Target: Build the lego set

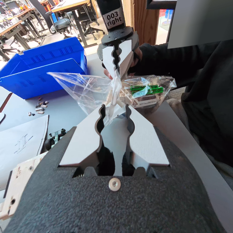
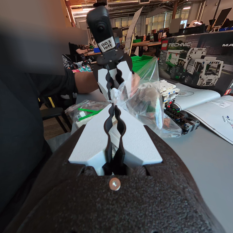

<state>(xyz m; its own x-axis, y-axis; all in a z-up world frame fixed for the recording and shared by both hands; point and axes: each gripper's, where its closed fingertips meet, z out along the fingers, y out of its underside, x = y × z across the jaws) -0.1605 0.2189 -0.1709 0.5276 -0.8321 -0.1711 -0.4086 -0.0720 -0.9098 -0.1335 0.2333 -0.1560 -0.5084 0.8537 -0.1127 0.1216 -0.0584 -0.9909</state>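
Note:
A clear plastic bag (image 1: 145, 90) with green and white lego parts hangs over the table's edge between both grippers. My right gripper (image 2: 114, 105) is shut on a twisted part of the bag's film; it also shows in the left wrist view (image 1: 117, 71). My left gripper (image 1: 115, 106) is open, with crumpled film lying loose between its fingers. It faces the right gripper in the right wrist view (image 2: 114, 89). The bag's part-filled end (image 2: 85, 113) is at the left, its empty flap (image 2: 145, 78) at the right. The partly built lego vehicle (image 2: 176, 107) stands behind the bag.
A blue bin (image 1: 44, 70) stands at the far left of the grey table (image 1: 65, 113), with small loose pieces (image 1: 40, 105) in front of it. An open instruction booklet (image 2: 208, 113) and the lego box (image 2: 195, 56) lie to the right. A person's dark sleeve (image 1: 189, 75) is close. My right fingertips sit around 4 centimetres from my left ones. The partly built lego vehicle (image 2: 176, 107) sits 20 centimetres or so from the ends of my left fingers.

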